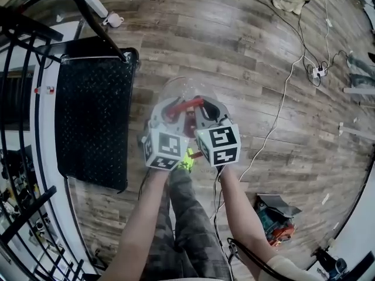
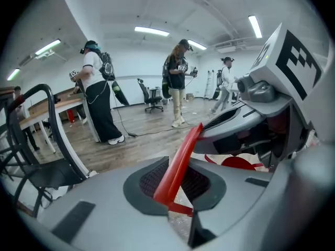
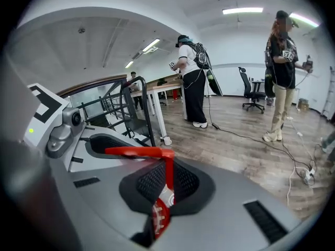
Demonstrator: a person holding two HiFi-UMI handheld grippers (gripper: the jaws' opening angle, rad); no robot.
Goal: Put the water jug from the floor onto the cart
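- Head view: the water jug [image 1: 179, 89] hangs just under both claws, at 12 o'clock from the hands, and looks to be clear of the floor [image 1: 263, 51].
  - Its red handle [image 1: 186, 106] runs roughly 9-to-3 o'clock.
  - The left claw [image 1: 171, 111] is clamped on the handle's 9 o'clock end and the right claw [image 1: 202, 107] on its 3 o'clock end, the two just beside each other.
  - The cart [image 1: 91, 122] lies at 9 o'clock from the jug, near but apart, with its long side running 12-to-6. The left claw is the nearer one, so I judge the carry must go that way.
- Left gripper view: the jaws are closed on the red handle [image 2: 175, 166], which slants up toward 1 o'clock between the pads.
  - The right claw [image 2: 220, 127] sits just beside it at 2 o'clock.
  - The cart's black rail [image 2: 49, 95] stands off at 9 o'clock.
- Right gripper view: the jaws are shut on the upright part of the red handle [image 3: 167, 184].
  - The handle's bar runs toward 9 o'clock, to the left claw [image 3: 107, 148].
  - The black rail [image 3: 148, 122] stands at 11 o'clock, beyond the handle.
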